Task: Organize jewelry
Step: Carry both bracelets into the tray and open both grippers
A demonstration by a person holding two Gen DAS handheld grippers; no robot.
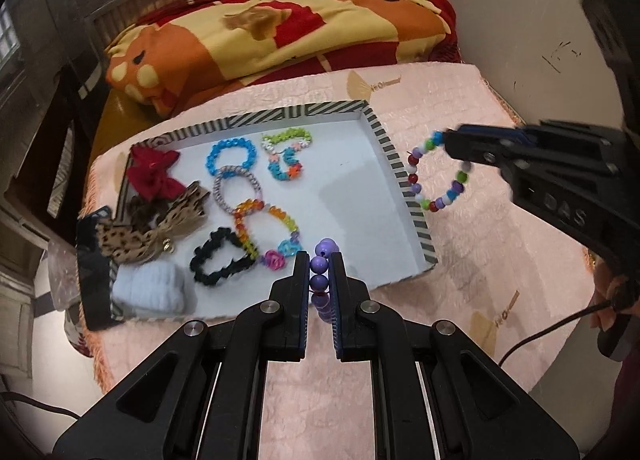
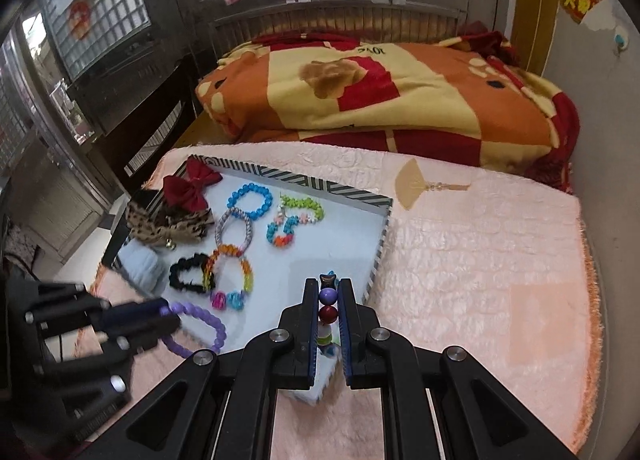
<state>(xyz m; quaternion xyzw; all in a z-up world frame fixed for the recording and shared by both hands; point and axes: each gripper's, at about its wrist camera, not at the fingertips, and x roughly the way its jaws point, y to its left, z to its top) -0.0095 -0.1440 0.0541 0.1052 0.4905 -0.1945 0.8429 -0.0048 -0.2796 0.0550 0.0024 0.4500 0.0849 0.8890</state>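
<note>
Bracelets both going to tray: my left gripper clamping purple bracelet above near rim, my right gripper pinching mixed bead bracelet, dangling just right of tray, clear of sorted pieces.

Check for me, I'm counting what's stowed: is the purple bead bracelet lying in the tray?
No, the left claw holds the purple bead bracelet at the tray's near edge.

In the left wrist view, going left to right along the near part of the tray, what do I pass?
Pale blue knit piece → black scrunchie → purple bead bracelet in the left claw → multicolor bead bracelet held by the right claw.
</note>
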